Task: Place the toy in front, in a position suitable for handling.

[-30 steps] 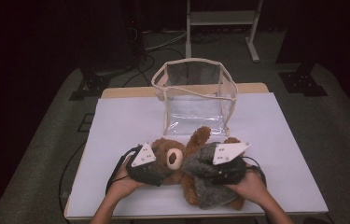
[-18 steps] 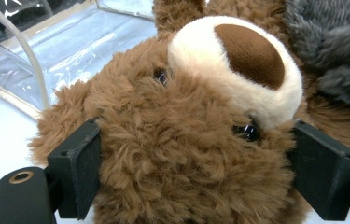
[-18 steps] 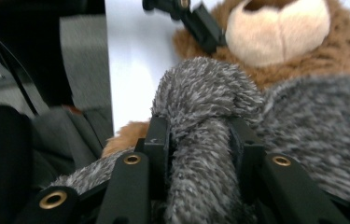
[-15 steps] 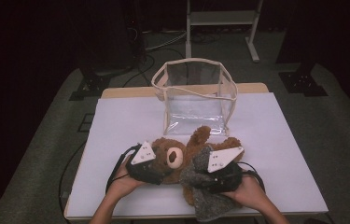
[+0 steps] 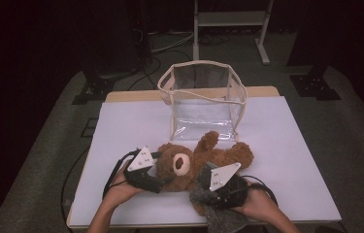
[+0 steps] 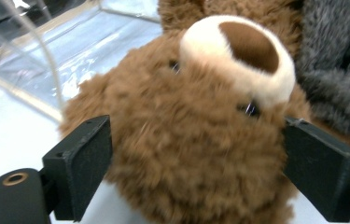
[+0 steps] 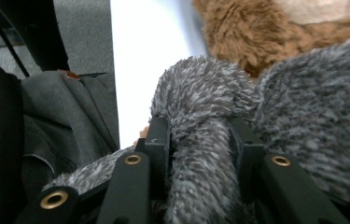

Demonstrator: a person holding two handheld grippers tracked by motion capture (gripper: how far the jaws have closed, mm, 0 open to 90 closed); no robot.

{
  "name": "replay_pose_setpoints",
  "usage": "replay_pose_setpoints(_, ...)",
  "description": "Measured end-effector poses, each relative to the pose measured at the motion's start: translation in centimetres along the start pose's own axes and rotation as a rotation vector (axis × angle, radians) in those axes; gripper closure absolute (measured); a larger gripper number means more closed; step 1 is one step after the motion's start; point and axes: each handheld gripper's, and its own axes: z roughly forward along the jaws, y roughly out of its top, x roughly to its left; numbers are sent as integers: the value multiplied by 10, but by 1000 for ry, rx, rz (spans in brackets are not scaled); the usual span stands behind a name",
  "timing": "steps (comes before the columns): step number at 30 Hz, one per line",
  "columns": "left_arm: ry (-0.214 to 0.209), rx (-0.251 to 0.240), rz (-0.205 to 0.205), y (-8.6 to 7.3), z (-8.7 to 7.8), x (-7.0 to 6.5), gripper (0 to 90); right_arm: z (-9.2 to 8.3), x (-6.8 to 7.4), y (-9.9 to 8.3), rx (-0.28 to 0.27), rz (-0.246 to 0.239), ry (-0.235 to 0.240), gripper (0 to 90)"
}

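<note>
- Jaws of the left gripper [image 6: 182,177] are spread wide and pressed on both sides of the brown teddy bear's head [image 6: 196,135].
- Jaws of the right gripper [image 7: 200,140] are nearly shut, and a fold of the grey fluffy cloth [image 7: 200,107] is pinched between them.
- Bear [image 5: 194,162] is laid across the white worktop [image 5: 291,160], head to the left, legs to the right.
- Clear bag [image 5: 204,99] is stood open just behind the bear, so the bear must be lifted away from the person.
</note>
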Motion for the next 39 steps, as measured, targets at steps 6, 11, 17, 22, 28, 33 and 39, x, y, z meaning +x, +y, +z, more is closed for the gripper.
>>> replay_pose_setpoints(6, -35, 36, 43, -2, 5, -5, 217, -18, -5, 5, -127, 27, -78, 655)
replay_pose_setpoints(11, -58, 34, 41, -2, 8, -10, 233, -29, -8, 3, -191, 53, -147, 656)
replay_pose_setpoints(17, -92, 55, 103, 0, 10, -18, 228, -31, -11, 3, -218, 71, -169, 655)
replay_pose_setpoints(22, -118, 57, 110, 0, 8, -18, 229, -38, -16, -1, -222, 71, -208, 647)
replay_pose_setpoints(28, -105, 43, 124, 0, 7, -16, 197, -64, -39, -31, -294, 195, -237, 653)
replay_pose_setpoints(33, -79, -6, 113, 6, 3, -13, 96, -57, -41, -38, -298, 197, -167, 654)
replay_pose_setpoints(39, -126, 17, 161, 20, 13, -8, 148, -56, -37, -36, -261, 182, -98, 645)
